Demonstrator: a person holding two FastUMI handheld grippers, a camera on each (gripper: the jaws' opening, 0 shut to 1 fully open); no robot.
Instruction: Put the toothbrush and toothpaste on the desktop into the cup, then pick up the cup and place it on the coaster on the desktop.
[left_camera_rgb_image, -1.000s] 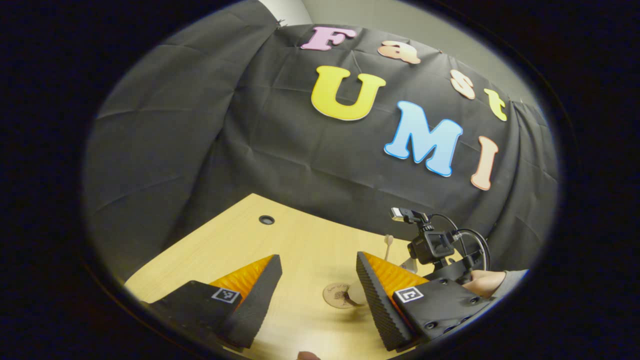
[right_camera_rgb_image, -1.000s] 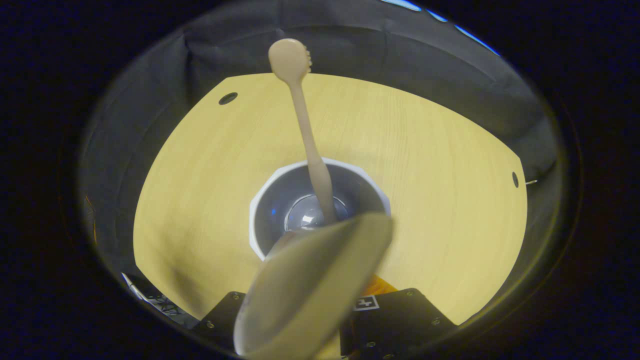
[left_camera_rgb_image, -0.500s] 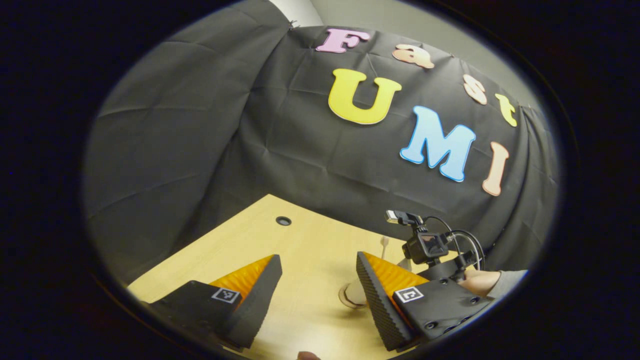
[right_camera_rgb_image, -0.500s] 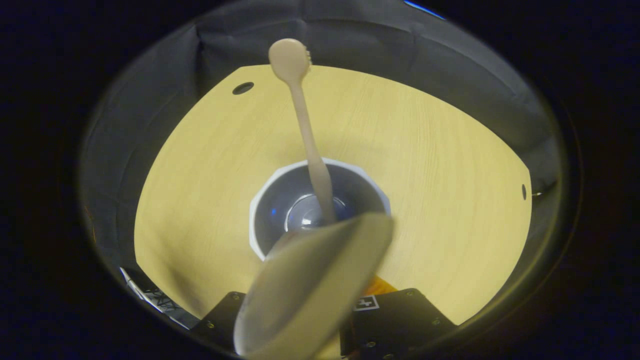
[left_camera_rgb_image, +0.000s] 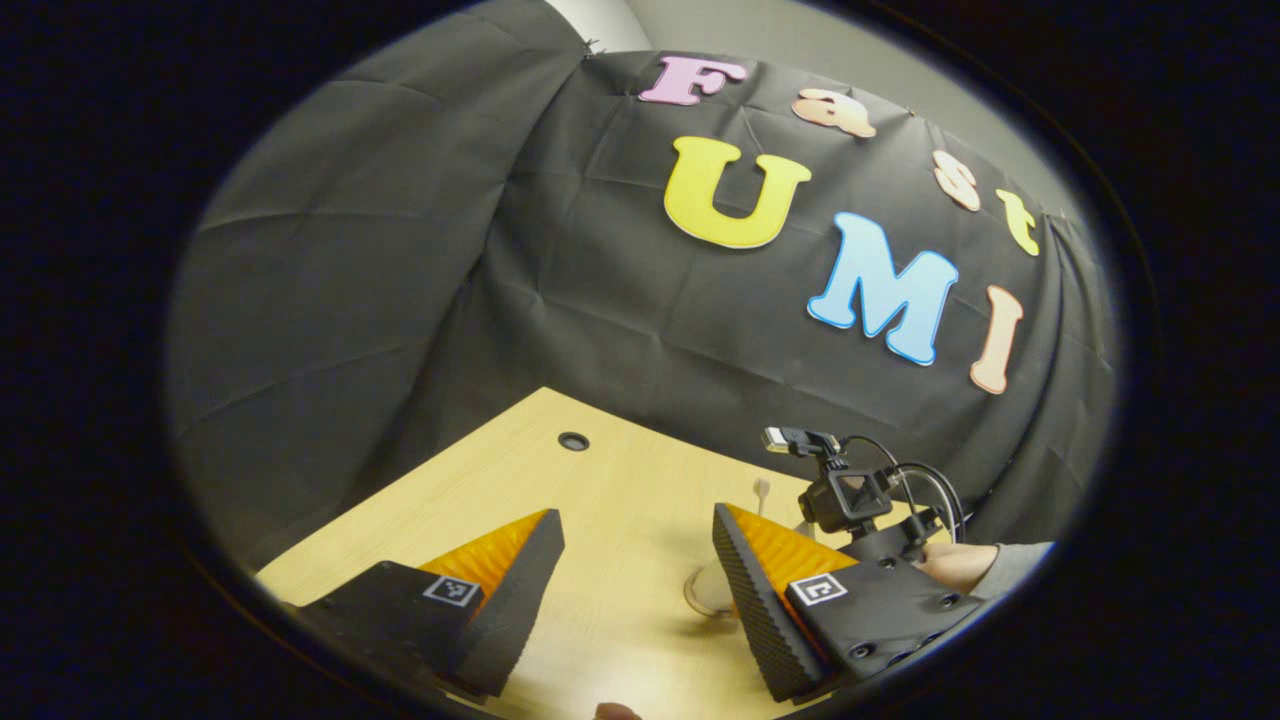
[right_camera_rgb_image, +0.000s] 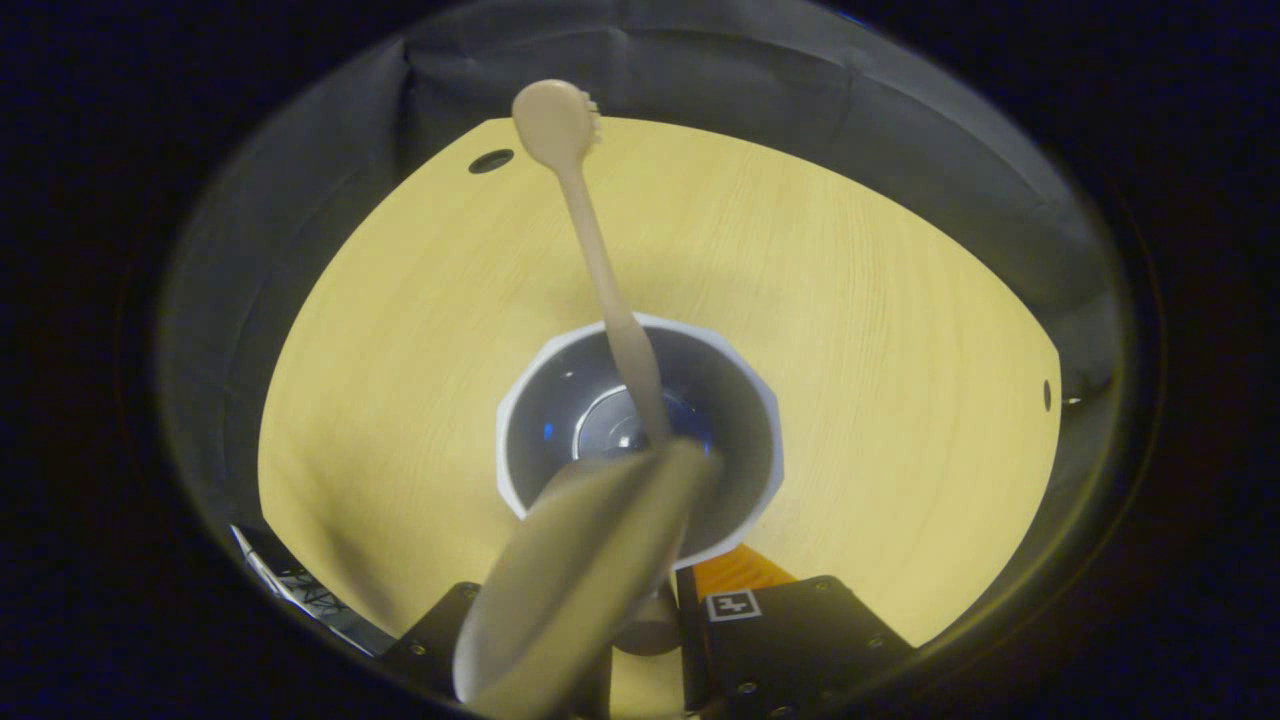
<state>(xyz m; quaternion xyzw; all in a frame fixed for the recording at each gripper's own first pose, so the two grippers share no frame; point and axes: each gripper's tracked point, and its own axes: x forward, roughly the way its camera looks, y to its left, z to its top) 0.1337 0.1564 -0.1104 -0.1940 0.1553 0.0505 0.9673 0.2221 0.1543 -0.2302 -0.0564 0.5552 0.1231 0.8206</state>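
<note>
The right hand-held gripper (right_camera_rgb_image: 640, 640) hangs straight above the cup (right_camera_rgb_image: 520, 480), its fingers largely hidden behind the blurred toothpaste tube (right_camera_rgb_image: 570, 590) that leans out of the cup toward the camera, so I cannot tell whether it is gripping; the toothbrush (right_camera_rgb_image: 590, 250) stands in the cup, head up. The left hand-held gripper (left_camera_rgb_image: 635, 590) is held wide apart and empty above the worktop (left_camera_rgb_image: 560, 500). Past it, the cup (left_camera_rgb_image: 705, 590) sits on the coaster (left_camera_rgb_image: 692, 606), under the right hand-held gripper (left_camera_rgb_image: 880, 535) and a hand (left_camera_rgb_image: 955, 565).

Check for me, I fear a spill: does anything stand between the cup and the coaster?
Nothing visible does: in the left gripper view the cup is right at the coaster, with bare desktop around them.
</note>
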